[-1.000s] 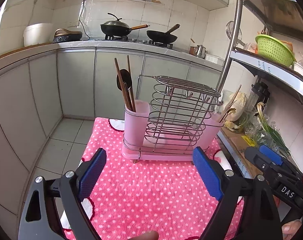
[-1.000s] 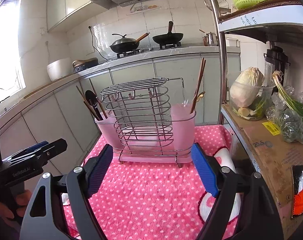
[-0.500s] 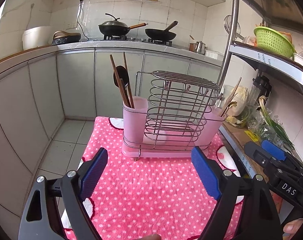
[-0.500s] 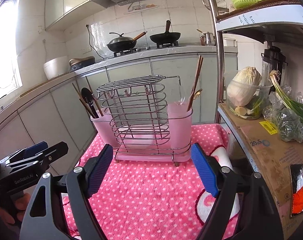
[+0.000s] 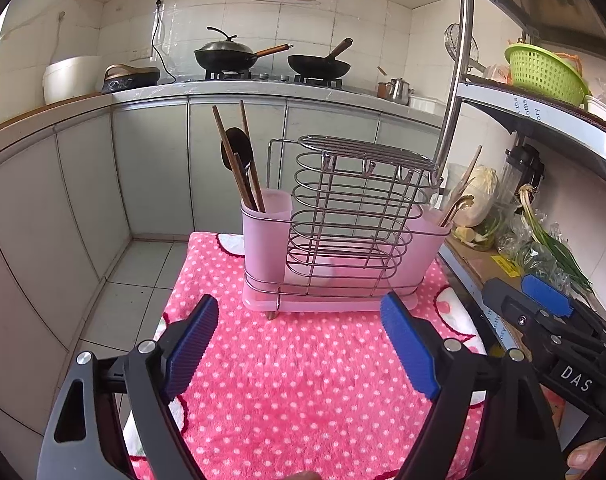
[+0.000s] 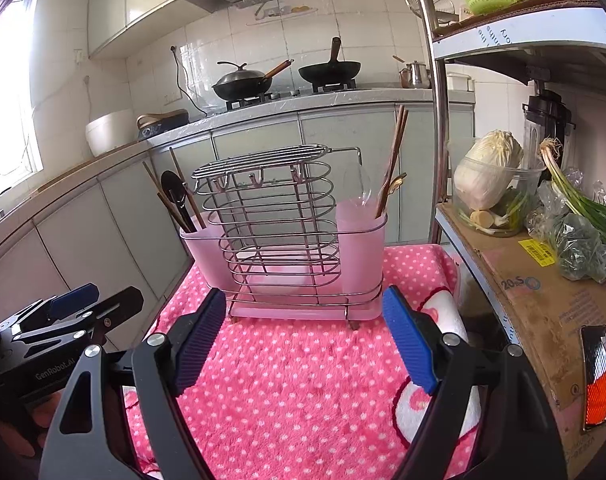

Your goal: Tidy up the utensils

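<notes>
A pink utensil holder with a wire rack point(image 5: 343, 236) stands at the far end of a pink dotted cloth point(image 5: 303, 380); it also shows in the right wrist view point(image 6: 287, 248). Its left cup holds brown chopsticks and a dark spoon point(image 5: 239, 164). Its right cup holds chopsticks and a gold spoon point(image 6: 391, 176). My left gripper point(image 5: 299, 344) is open and empty, in front of the holder. My right gripper point(image 6: 303, 340) is open and empty, also in front of it. Each gripper shows at the edge of the other's view.
A metal shelf stands on the right with a cardboard box point(image 6: 543, 292), a cabbage in a tub point(image 6: 487, 184), green onions point(image 6: 583, 216) and a green basket point(image 5: 543, 72) above. Grey counter cabinets with two woks point(image 5: 231, 56) lie behind. Tiled floor point(image 5: 135, 280) lies left of the cloth.
Both grippers have drawn back a little from the holder and lifted slightly. Both stay open and empty. The holder has not moved.
</notes>
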Tool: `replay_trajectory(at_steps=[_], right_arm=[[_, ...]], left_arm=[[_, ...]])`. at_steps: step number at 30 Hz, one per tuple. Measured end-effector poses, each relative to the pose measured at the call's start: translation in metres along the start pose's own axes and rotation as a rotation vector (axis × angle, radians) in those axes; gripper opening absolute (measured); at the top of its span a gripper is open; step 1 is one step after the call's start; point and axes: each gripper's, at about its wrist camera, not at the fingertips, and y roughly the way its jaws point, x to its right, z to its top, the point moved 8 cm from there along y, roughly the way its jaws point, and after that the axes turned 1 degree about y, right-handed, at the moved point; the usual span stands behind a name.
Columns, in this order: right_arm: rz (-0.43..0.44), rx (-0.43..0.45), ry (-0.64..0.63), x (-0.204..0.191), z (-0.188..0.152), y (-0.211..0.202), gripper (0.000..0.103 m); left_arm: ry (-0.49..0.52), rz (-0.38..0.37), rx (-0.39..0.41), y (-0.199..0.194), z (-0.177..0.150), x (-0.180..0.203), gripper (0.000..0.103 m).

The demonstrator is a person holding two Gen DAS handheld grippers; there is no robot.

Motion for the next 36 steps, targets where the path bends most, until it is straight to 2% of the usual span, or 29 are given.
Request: replay_trajectory(at_steps=[36], right_arm=[[-0.006, -0.010, -0.035, -0.0091, 0.0028, 0.0019, 0.081]], left_arm=[[0.016, 0.007, 0.005, -0.0019, 0.0026, 0.0031, 0.081]])
